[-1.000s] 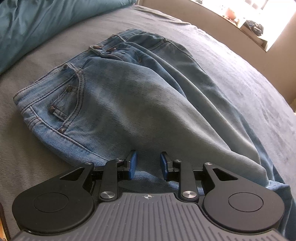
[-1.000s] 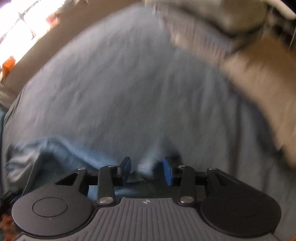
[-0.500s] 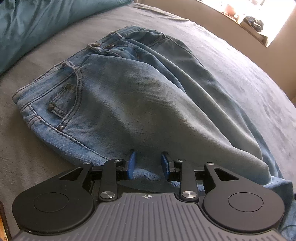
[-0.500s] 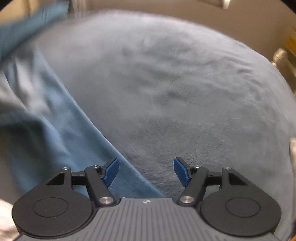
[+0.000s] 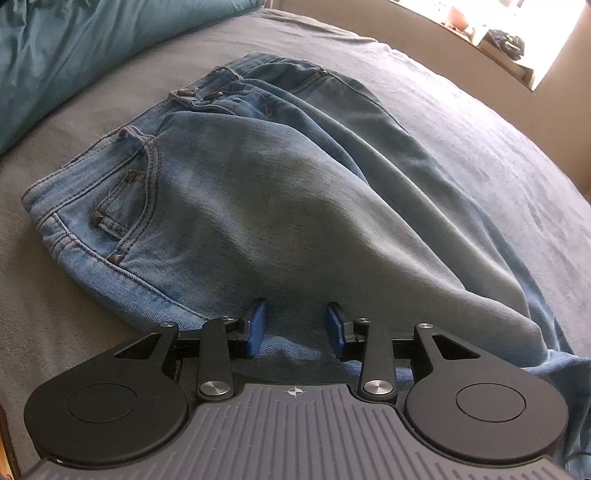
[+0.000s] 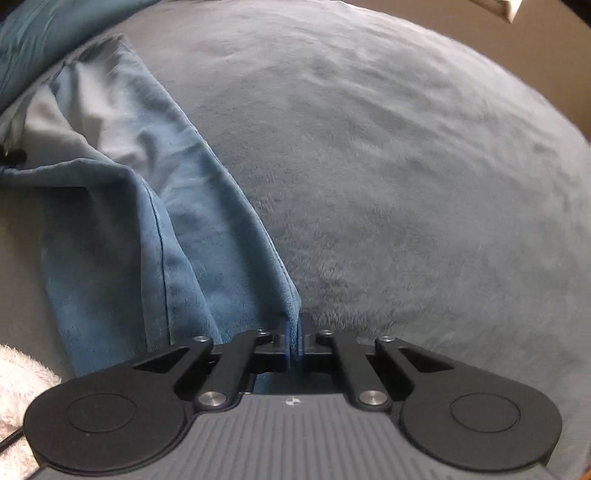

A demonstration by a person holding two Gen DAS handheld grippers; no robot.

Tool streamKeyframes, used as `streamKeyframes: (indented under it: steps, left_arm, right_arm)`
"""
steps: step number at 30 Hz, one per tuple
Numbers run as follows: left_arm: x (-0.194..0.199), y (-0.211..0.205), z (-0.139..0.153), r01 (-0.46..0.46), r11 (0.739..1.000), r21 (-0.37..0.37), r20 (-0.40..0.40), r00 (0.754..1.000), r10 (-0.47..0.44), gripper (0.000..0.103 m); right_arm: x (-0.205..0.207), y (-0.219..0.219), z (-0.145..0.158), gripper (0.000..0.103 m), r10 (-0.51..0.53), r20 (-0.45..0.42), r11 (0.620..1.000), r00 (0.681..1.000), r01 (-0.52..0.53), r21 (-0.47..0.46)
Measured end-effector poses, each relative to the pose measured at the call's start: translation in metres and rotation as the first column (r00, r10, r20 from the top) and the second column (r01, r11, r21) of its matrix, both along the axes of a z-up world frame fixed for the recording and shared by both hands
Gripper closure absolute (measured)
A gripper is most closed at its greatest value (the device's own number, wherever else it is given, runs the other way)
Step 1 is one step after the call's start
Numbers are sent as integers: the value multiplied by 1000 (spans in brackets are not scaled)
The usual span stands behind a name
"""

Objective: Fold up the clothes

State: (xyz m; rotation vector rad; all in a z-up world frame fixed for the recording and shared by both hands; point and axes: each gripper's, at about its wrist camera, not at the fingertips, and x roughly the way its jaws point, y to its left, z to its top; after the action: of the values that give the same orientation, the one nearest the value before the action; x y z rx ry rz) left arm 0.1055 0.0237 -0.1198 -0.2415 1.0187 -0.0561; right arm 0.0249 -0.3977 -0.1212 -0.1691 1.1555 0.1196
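Light blue jeans (image 5: pixel 258 192) lie on the grey bed cover (image 5: pixel 480 147), waistband and pocket to the left, legs running off to the lower right. My left gripper (image 5: pixel 295 325) sits at the jeans' near edge. Its jaws are opening, with denim lying between the blue pads (image 5: pixel 256 326), which do not press on it. In the right wrist view a jeans leg (image 6: pixel 177 221) stretches up and to the left from my right gripper (image 6: pixel 294 339), which is shut on the leg's folded edge.
A teal duvet (image 5: pixel 74 48) is bunched at the bed's far left. A beige wall and a bright window sill (image 5: pixel 498 33) with small objects run along the far right. A white towel (image 6: pixel 18 387) lies at the lower left of the right wrist view.
My right gripper swung down to the jeans leg, rolled over, opened wide and then shut on the leg's edge. The left gripper stayed put while its jaws widened a little.
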Motion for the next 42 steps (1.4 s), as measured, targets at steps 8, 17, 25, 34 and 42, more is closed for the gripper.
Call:
streamKeyframes:
  steps: [8, 17, 25, 34, 42]
  left_arm:
    - [6, 6, -2, 8, 999, -41, -16, 1000, -9, 67]
    - [16, 11, -2, 25, 998, -63, -44, 999, -28, 67]
    - [23, 13, -1, 51, 996, -67, -72, 996, -56, 67]
    - [16, 18, -4, 47, 995, -91, -67, 996, -53, 66]
    - [16, 16, -2, 41, 996, -83, -54, 997, -45, 66]
  right_arm:
    - [60, -5, 46, 100, 2, 158, 991, 988, 18, -129]
    - [166, -22, 84, 101, -48, 337, 957, 940, 140, -255]
    - [267, -33, 77, 100, -181, 429, 939, 885, 285, -191]
    - [261, -45, 16, 60, -273, 284, 904, 919, 346, -251]
    - [155, -87, 85, 30, -385, 364, 906, 848, 423, -28]
